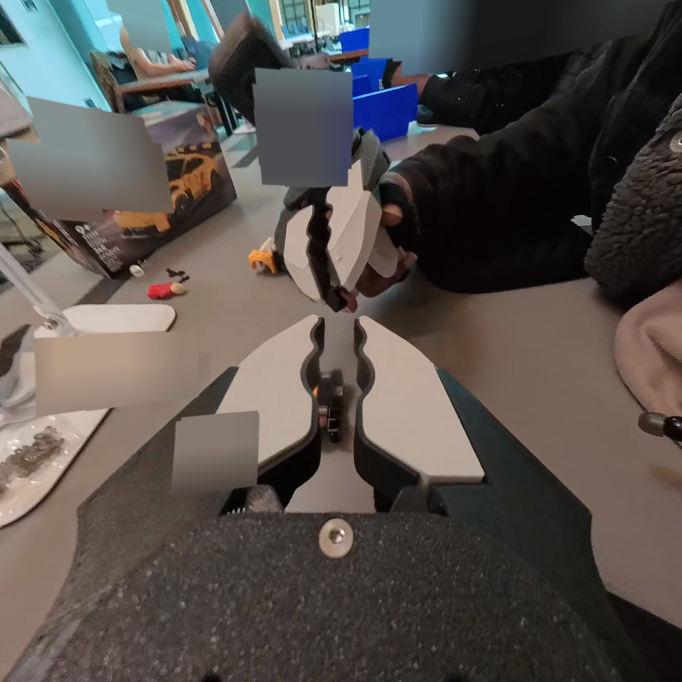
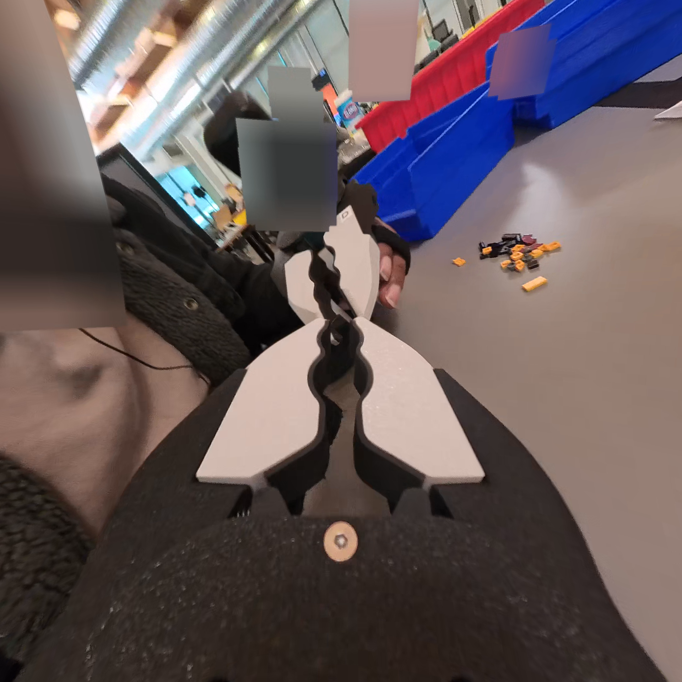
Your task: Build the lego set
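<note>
In the left wrist view my left gripper (image 1: 338, 321) hovers over the grey table (image 1: 479, 369) with its jaws a little apart and nothing between the tips. A blurred black Lego assembly (image 1: 332, 406) shows through the gap further back; I cannot tell whether it is held. My right gripper (image 1: 341, 300), in a gloved hand, faces it tip to tip, shut on a small black and dark red piece (image 1: 347, 303). In the right wrist view my right gripper (image 2: 340, 324) pinches the black piece (image 2: 336, 334) right at the left gripper's (image 2: 341, 313) tips.
The Lego box with a yellow car (image 1: 192, 177) stands at back left. An orange arch piece (image 1: 262, 260), a red minifigure part (image 1: 162, 289) and a bag of dark pieces (image 1: 29, 454) lie nearby. Blue bins (image 2: 443, 177) and a pile of loose pieces (image 2: 520, 251) sit to the right.
</note>
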Demonstrator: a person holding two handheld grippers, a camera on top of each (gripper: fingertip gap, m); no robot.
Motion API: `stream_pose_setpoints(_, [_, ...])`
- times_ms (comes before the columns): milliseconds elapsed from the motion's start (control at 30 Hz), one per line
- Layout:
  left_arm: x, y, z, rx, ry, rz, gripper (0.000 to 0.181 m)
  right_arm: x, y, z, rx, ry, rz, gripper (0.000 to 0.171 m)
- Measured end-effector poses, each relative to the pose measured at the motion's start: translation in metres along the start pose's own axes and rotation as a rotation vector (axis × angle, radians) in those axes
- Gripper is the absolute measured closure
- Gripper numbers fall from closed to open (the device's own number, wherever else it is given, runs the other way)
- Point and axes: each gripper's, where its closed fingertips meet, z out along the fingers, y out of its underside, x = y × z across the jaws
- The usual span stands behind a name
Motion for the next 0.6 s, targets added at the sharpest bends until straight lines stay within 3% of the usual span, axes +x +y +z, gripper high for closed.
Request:
stream_pose_setpoints(267, [-0.001, -0.014, -0.002, 0.050, -0.050, 0.025, 0.176, -0.006, -0.008, 0.002, 0.082, -0.108, 0.160, 0.168])
stream_pose_setpoints(600, [-0.003, -0.011, -0.004, 0.061, 0.038, -0.202, 0.181, -0.001, -0.004, 0.005, 0.056, -0.050, 0.139, 0.170])
